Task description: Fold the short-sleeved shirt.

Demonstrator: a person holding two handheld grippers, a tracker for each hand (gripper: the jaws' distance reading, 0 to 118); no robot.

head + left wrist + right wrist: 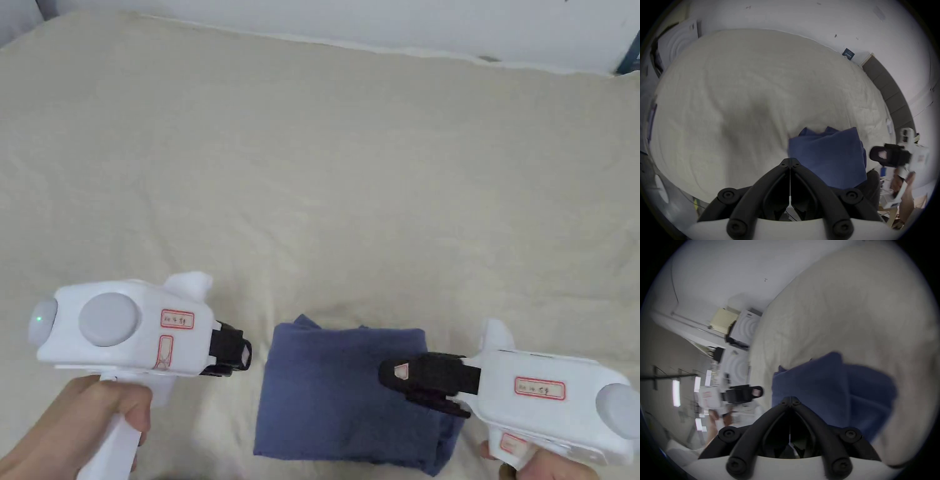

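Item: blue shirt (340, 394), folded into a compact rectangle, is being displayed flat on the beige bedsheet (325, 175), near its front edge. Left gripper (245, 354), jaws pressed together on nothing, is being held just left of it. Right gripper (392, 372), jaws likewise together and empty, is being held over its right part.

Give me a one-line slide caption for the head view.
Folded blue shirt lies on the beige bed cover, left gripper and right gripper shut on either side of it.
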